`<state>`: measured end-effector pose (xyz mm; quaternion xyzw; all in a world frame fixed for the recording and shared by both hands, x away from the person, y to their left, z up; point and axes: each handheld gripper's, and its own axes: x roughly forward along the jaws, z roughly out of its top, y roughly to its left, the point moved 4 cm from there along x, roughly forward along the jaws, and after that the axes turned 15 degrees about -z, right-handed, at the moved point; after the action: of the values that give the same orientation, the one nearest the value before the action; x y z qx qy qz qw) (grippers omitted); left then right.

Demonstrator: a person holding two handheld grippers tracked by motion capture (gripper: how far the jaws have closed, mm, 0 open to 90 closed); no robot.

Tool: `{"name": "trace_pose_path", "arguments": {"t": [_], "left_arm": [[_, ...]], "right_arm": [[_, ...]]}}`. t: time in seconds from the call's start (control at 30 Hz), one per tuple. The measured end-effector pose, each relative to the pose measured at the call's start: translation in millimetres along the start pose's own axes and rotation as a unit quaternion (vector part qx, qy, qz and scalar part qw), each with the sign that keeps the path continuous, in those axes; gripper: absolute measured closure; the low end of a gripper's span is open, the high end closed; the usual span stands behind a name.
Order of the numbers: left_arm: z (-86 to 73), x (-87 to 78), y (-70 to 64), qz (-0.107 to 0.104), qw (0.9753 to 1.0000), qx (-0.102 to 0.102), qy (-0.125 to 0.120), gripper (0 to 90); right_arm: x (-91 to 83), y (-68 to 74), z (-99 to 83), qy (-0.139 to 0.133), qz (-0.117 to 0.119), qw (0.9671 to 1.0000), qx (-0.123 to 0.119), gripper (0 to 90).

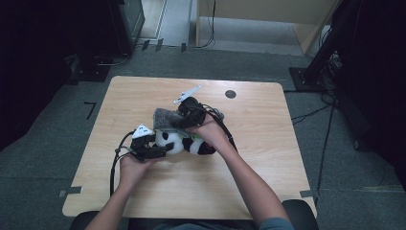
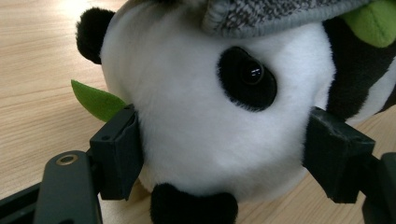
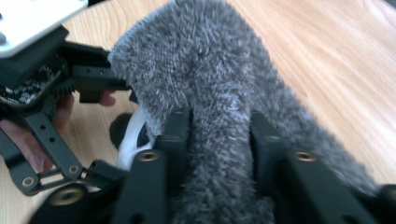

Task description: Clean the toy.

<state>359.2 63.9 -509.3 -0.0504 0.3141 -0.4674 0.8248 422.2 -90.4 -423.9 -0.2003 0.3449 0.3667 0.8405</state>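
Grey fuzzy knitted cap (image 3: 219, 116) sat pinched between the closed fingers (image 3: 175, 135) of the right gripper (image 1: 184, 120), which held it over the toy's head, seemingly to dress it. Beneath lay the pale wooden worktop (image 1: 268, 158), carrying the black-and-white plush panda (image 2: 210, 126) near its middle. Its round head was squeezed between the fingers (image 2: 116, 154) of the left gripper (image 1: 160, 150), likely to keep it steady. One green felt leaf (image 2: 95, 100) poked out beside it.
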Motion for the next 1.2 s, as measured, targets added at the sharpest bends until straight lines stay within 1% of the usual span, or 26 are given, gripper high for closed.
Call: {"name": "trace_pose_path", "arguments": {"t": [0.03,0.1,0.13,0.17,0.2,0.23,0.27,0.3,0.37,0.4,0.43,0.47,0.5,0.53,0.57,0.6,0.63,0.67,0.77,0.8,0.83,0.87,0.9,0.97,1.1,1.2], "left_arm": [[0.1,0.1,-0.5,0.002,1.0,0.001,0.0,22.0],[-0.1,0.0,-0.5,0.003,1.0,0.001,0.002,22.4],[-0.1,0.0,-0.5,0.003,1.0,0.001,0.002,22.8],[-0.2,0.2,-0.1,0.004,1.0,-0.002,0.002,23.2],[-0.2,0.2,-0.1,0.004,1.0,-0.002,0.002,23.6],[-0.3,0.0,0.1,0.004,1.0,-0.001,0.003,24.1],[-0.3,0.0,0.1,0.004,1.0,-0.001,0.003,24.4],[-0.1,0.1,-0.5,0.005,1.0,0.001,0.002,24.5],[0.0,0.1,-0.5,0.005,1.0,0.0,0.001,24.5],[0.2,0.2,-0.4,0.006,1.0,-0.001,-0.001,24.5],[0.0,0.3,-0.6,0.006,1.0,-0.003,0.0,24.6],[0.0,0.3,-0.6,0.006,1.0,-0.003,0.0,24.9],[-0.3,0.2,0.0,0.008,0.9999,-0.007,0.002,25.5],[-0.3,0.2,0.0,0.008,0.9999,-0.007,0.002,26.8],[0.0,0.0,-0.5,0.007,1.0,-0.006,0.001,28.7],[0.0,0.0,-0.5,0.007,1.0,-0.006,0.001,30.4],[0.3,-0.1,0.0,0.008,0.9999,-0.007,0.001,30.4],[0.6,-0.4,0.8,0.006,0.9999,-0.01,-0.001,32.4],[0.8,-0.3,1.3,0.006,0.9999,-0.013,-0.003,33.1],[0.8,-0.3,1.3,0.006,0.9999,-0.013,-0.003,33.2],[0.6,-0.3,1.4,0.006,0.9999,-0.012,-0.003,33.2],[0.6,-0.3,1.4,0.006,0.9999,-0.012,-0.003,33.2],[0.6,-0.2,0.9,0.006,1.0,-0.008,-0.002,33.2],[0.6,0.5,0.5,0.006,1.0,-0.005,-0.003,33.2],[0.7,0.2,1.0,0.004,1.0,-0.008,-0.004,33.1],[0.5,0.2,0.8,0.004,1.0,-0.006,-0.003,32.9]], "right_arm": [[2.0,-2.6,2.7,-0.015,-0.003,0.9999,0.007,52.4],[7.1,-3.2,3.6,-0.009,0.011,0.9996,0.024,51.5],[7.1,-3.2,3.6,-0.009,0.011,0.9996,0.024,51.5],[14.0,-1.6,3.4,0.001,0.02,0.9994,0.029,57.8],[14.0,-1.6,3.4,0.001,0.02,0.9994,0.029,57.8],[14.5,0.5,5.3,0.006,0.018,0.9994,0.028,69.3],[14.5,0.5,5.3,0.006,0.018,0.9994,0.028,69.3],[8.0,3.3,10.9,0.008,0.011,0.9997,0.021,73.7],[1.5,10.1,15.6,-0.012,0.024,0.9995,0.016,74.0],[1.5,10.1,15.6,-0.012,0.024,0.9995,0.016,74.0],[3.3,19.4,13.3,0.001,0.021,0.9997,-0.013,73.4],[3.3,19.4,13.3,0.001,0.021,0.9997,-0.013,73.4],[8.6,24.7,6.4,0.004,-0.002,0.9988,-0.049,72.8],[8.6,24.7,6.4,0.004,-0.002,0.9988,-0.049,72.8],[7.3,23.0,3.1,-0.008,-0.003,0.9988,-0.049,72.9],[7.3,23.0,3.1,-0.008,-0.003,0.9988,-0.049,72.9],[5.7,20.9,1.9,-0.007,-0.006,0.9988,-0.049,73.0],[2.6,15.1,-1.7,-0.007,-0.019,0.9983,-0.054,73.0],[-2.2,3.2,-7.5,-0.003,-0.031,0.9986,-0.042,73.0],[-2.2,3.2,-7.5,-0.003,-0.031,0.9986,-0.042,73.0],[-5.8,-7.2,-14.3,0.005,-0.052,0.9981,-0.035,73.3],[-5.8,-7.2,-14.3,0.005,-0.052,0.9981,-0.035,73.3],[-9.2,-18.3,-23.0,0.013,-0.066,0.9974,-0.028,73.6],[-14.5,-26.5,-29.3,0.005,-0.059,0.9982,-0.006,73.8],[-25.4,-38.6,-34.3,-0.009,-0.087,0.9962,0.002,74.3],[-29.8,-43.4,-36.5,-0.011,-0.088,0.996,0.009,74.4]]}}
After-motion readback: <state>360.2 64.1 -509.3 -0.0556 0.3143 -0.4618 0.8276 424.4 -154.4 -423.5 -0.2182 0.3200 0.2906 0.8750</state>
